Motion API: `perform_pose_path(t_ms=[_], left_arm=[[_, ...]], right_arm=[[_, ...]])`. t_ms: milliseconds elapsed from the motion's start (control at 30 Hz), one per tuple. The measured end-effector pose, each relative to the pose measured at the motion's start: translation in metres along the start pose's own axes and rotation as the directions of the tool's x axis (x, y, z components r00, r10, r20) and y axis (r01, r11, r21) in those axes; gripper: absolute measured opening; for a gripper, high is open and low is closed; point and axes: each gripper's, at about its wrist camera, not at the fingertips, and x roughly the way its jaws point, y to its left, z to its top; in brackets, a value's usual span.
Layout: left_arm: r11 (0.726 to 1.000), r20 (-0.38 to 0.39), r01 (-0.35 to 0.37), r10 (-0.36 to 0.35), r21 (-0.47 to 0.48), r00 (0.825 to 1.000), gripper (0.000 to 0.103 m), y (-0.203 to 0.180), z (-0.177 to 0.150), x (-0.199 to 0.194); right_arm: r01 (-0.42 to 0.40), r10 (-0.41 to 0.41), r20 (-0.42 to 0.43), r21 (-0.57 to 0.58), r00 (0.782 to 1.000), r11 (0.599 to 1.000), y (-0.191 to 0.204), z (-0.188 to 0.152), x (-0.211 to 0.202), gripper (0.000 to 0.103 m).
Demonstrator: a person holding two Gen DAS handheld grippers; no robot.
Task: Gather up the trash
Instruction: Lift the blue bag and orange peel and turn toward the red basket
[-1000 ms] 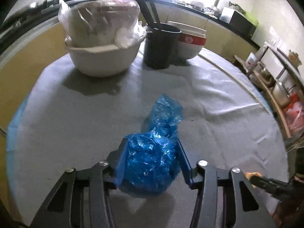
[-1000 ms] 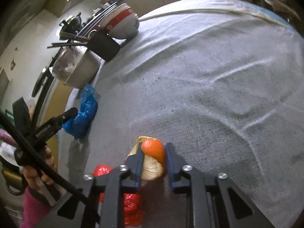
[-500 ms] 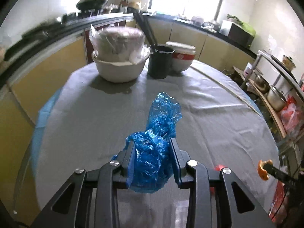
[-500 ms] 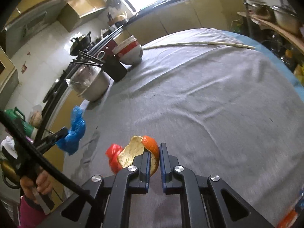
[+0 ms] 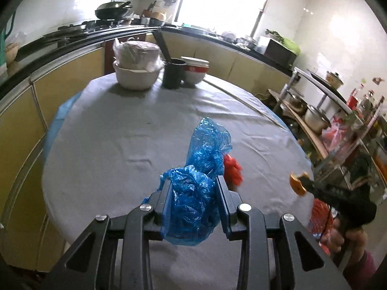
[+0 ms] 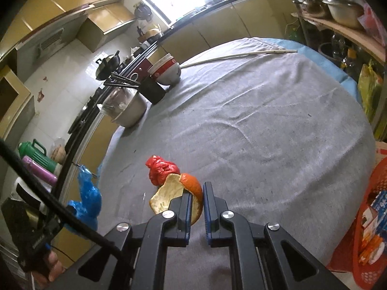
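Observation:
A crumpled blue plastic bag (image 5: 193, 193) hangs above the grey-clothed round table (image 5: 121, 145), with my left gripper (image 5: 194, 193) shut on it. Its upper end sticks up past the fingertips. My right gripper (image 6: 197, 193) is shut on a piece of orange peel (image 6: 191, 191), also held above the cloth. A crumpled red wrapper (image 6: 162, 169) lies on the table just beyond the peel; the left wrist view shows the red wrapper (image 5: 232, 169) right of the bag. Each view shows the other gripper: the peel (image 5: 298, 183) at the right, the blue bag (image 6: 87, 198) at the lower left.
At the table's far side stand a white bowl holding a wrapped bowl (image 5: 136, 77), a black cup of chopsticks (image 5: 172, 73) and a red-banded bowl (image 5: 196, 71). A long stick (image 6: 241, 55) lies along the far edge. A red mesh basket (image 6: 377, 186) with litter sits lower right. Shelves with pots (image 5: 314, 120) flank the table.
Both grippers have risen and drawn back from the table, carrying the blue bag and the orange peel. The left jaws tightened on the bag. The red wrapper stays on the cloth.

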Motion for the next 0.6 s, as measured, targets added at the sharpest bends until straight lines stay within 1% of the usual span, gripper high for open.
perform_pose_path(t_ms=[33, 133, 233, 333, 400, 467, 533, 600], left_arm=[[1.000, -0.007, 0.002, -0.002, 0.002, 1.000, 0.035, -0.004, -0.005, 0.000], [1.000, -0.069, 0.024, -0.025, -0.007, 0.997, 0.035, -0.017, -0.024, 0.014], [1.000, -0.099, 0.008, -0.010, -0.014, 0.995, 0.035, -0.026, -0.040, 0.022], [1.000, -0.142, -0.004, 0.002, -0.017, 0.990, 0.035, -0.034, -0.054, 0.031], [1.000, -0.172, -0.021, 0.019, -0.013, 0.985, 0.035, -0.041, -0.066, 0.039], [0.998, -0.189, -0.058, 0.057, 0.004, 0.980, 0.035, -0.046, -0.072, 0.044], [0.996, -0.184, -0.083, 0.086, 0.027, 0.979, 0.036, -0.052, -0.077, 0.044], [0.992, -0.175, -0.117, 0.125, 0.055, 0.977, 0.038, -0.058, -0.079, 0.043]], right_arm=[[0.011, -0.011, -0.002, -0.011, 1.000, 1.000, 0.001, -0.003, -0.001, 0.009], [0.013, -0.013, -0.031, -0.008, 0.999, 1.000, -0.003, -0.015, 0.001, 0.009], [0.028, -0.029, -0.050, -0.023, 0.998, 0.999, -0.006, -0.035, 0.001, 0.009], [0.036, -0.039, -0.088, -0.031, 0.995, 0.999, -0.010, -0.053, 0.009, 0.009], [0.049, -0.054, -0.102, -0.045, 0.993, 0.998, -0.011, -0.062, 0.014, 0.010], [0.054, -0.060, -0.112, -0.053, 0.992, 0.997, -0.012, -0.068, 0.017, 0.010], [0.054, -0.061, -0.115, -0.063, 0.991, 0.997, -0.012, -0.073, 0.018, 0.010], [0.073, -0.083, -0.114, -0.085, 0.990, 0.994, -0.011, -0.076, 0.020, 0.010]])
